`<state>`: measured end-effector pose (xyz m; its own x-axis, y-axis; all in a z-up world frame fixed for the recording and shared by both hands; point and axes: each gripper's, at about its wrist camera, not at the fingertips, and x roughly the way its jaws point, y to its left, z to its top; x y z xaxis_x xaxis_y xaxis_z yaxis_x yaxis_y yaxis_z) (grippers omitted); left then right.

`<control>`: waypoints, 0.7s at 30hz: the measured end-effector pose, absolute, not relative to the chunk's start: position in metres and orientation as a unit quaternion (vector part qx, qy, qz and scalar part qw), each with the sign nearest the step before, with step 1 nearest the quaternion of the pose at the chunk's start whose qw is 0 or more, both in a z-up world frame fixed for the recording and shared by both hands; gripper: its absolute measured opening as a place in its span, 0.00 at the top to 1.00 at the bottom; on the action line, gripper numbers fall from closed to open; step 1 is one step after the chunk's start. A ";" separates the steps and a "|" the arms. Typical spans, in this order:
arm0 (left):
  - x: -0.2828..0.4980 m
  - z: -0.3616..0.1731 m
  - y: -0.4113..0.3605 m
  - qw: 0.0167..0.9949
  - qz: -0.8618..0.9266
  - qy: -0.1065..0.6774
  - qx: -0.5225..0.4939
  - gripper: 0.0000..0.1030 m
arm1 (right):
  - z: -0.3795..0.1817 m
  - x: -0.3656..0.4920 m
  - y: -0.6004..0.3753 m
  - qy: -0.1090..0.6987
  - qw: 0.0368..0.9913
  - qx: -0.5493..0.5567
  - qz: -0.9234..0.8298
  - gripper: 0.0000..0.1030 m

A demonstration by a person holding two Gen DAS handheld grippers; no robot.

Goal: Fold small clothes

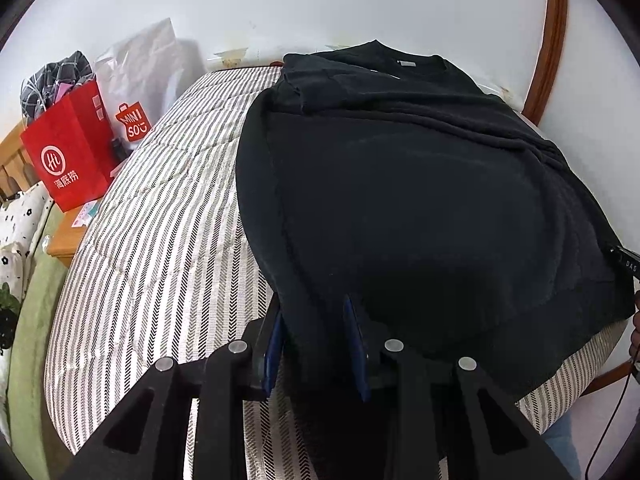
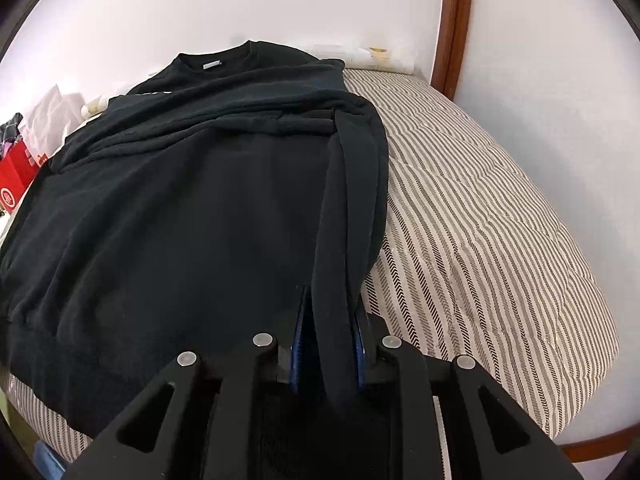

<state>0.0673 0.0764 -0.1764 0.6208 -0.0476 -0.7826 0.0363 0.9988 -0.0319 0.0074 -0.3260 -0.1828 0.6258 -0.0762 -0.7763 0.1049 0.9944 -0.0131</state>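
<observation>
Nearest the lens, the left gripper (image 1: 316,316) clenches the near left hem of a black sweatshirt (image 1: 400,200), its blue-lined fingers (image 1: 354,320) half buried in dark cloth, so the tips cannot be made out. The right gripper (image 2: 330,320) grasps a folded band of the same garment at its near right edge; that fabric hides its tips too. The sweatshirt lies spread across a striped quilt (image 1: 160,240) on the bed, sleeves folded over the chest, collar toward the white wall (image 1: 320,0). Its right side runs out of the left view, where part of a hand (image 1: 635,336) and a black device are cut off by the frame. Beyond, a red paper bag (image 1: 72,148) stands on a partly visible wooden side table (image 1: 66,240) beside a clear Miniso bag (image 1: 140,76).
</observation>
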 end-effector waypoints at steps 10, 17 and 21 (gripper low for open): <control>0.066 -0.177 0.075 0.903 -0.020 0.430 -0.002 0.74 | -0.182 0.010 -0.323 0.437 0.898 0.005 -0.058 0.81; 0.066 -0.177 0.076 0.902 -0.022 0.431 -0.005 0.73 | -0.182 0.010 -0.329 0.436 0.898 0.024 -0.054 0.81; 0.067 -0.177 0.076 0.902 -0.023 0.431 -0.004 0.73 | -0.182 0.010 -0.326 0.435 0.898 0.017 -0.059 0.81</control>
<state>0.0666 0.0757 -0.1765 0.6282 -0.0446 -0.7768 0.0370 0.9989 -0.0275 0.0104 -0.3260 -0.1824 0.6143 -0.0907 -0.7839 0.1195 0.9926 -0.0212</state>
